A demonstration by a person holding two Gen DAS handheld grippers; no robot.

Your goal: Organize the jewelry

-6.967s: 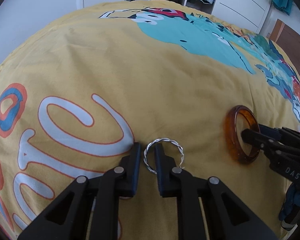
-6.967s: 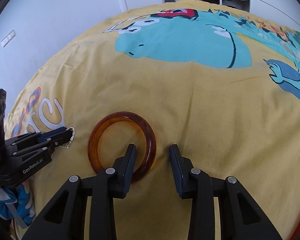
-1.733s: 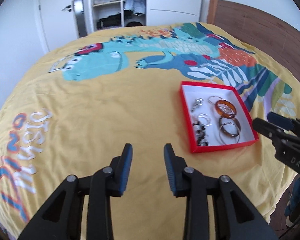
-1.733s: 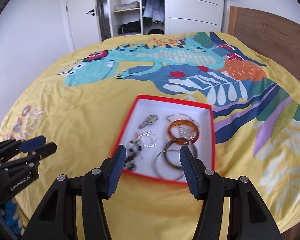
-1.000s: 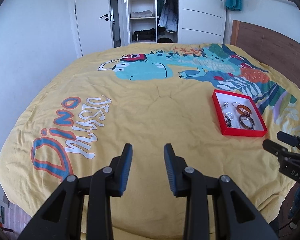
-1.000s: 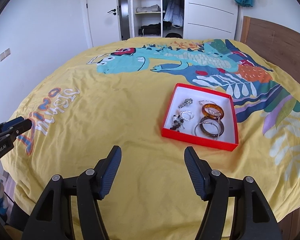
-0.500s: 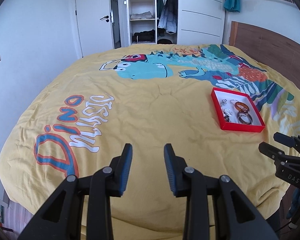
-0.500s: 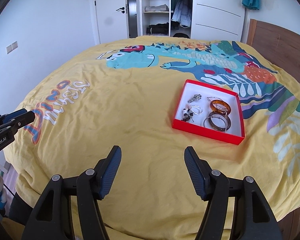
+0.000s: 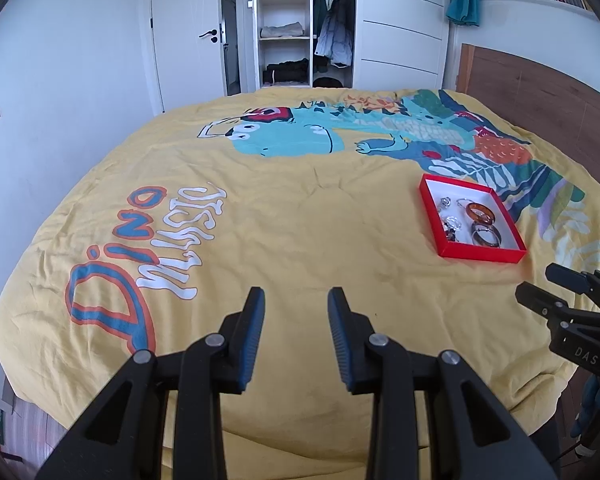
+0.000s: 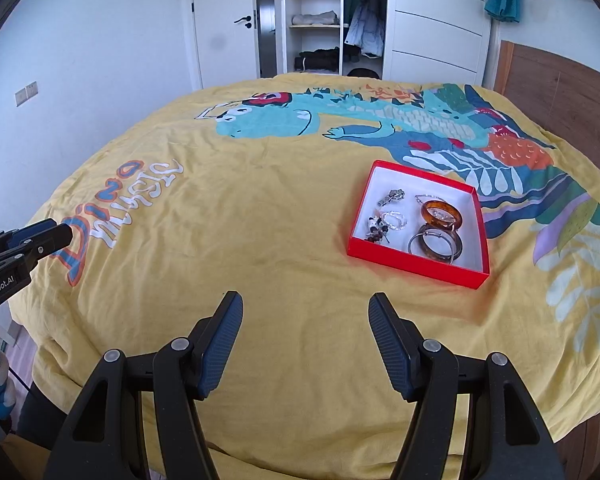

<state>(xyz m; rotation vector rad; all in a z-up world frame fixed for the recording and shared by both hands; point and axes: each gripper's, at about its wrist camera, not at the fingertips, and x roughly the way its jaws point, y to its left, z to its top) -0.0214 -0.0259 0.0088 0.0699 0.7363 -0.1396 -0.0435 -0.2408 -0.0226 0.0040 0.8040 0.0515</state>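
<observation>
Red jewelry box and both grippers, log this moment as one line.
left gripper: open, empty | right gripper: open, empty | red box: on yellow bedspread, holds amber bangle, other jewelry

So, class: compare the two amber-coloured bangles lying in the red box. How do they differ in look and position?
The orange bangle is a brighter, lighter amber; the brown bangle is darker and duller. The orange bangle lies nearer the far wall of the red box; the brown bangle lies nearer its front wall. A silver hoop overlaps the brown bangle. Both are translucent rings lying inside the box.
</observation>
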